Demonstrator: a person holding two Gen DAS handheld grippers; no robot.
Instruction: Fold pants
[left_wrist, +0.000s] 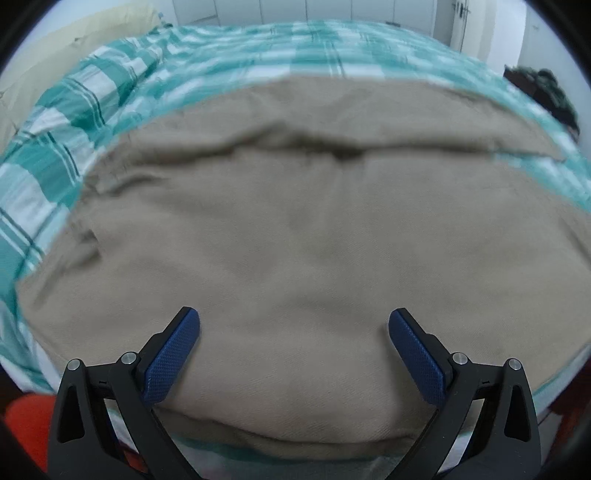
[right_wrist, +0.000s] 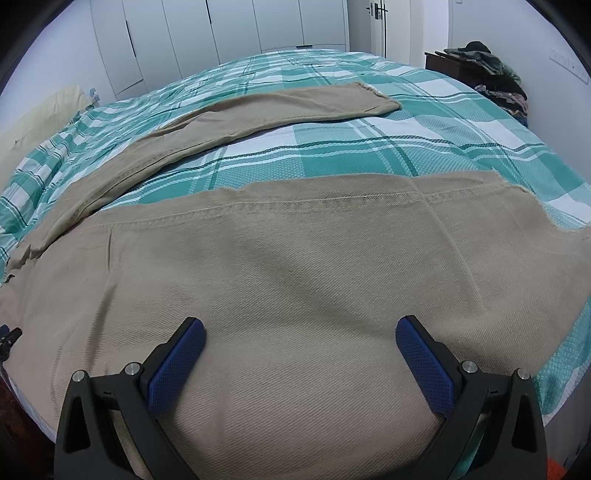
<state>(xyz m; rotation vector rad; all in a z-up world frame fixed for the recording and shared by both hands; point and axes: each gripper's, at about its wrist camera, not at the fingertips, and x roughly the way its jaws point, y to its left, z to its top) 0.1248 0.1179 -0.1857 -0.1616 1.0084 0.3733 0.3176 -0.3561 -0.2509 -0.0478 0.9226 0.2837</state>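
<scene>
Right wrist only: spread pants (right_wrist: 295, 280) legs

The pants (right_wrist: 295, 280) lie spread on the bed (right_wrist: 332, 158), one leg directly before the right claw (right_wrist: 299, 334) and the other leg (right_wrist: 258, 110) farther back, angling away toward the bed's far side with bare bedcover between the two. The left claw (left_wrist: 293, 325) stands over the pants near the bed's near edge, with a pillow (left_wrist: 74, 40) at the far left. Behind the bed stand wardrobe doors (right_wrist: 221, 33); at the far right a heap of clothes (right_wrist: 491, 70) rests on a cabinet (right_wrist: 443, 62).
</scene>
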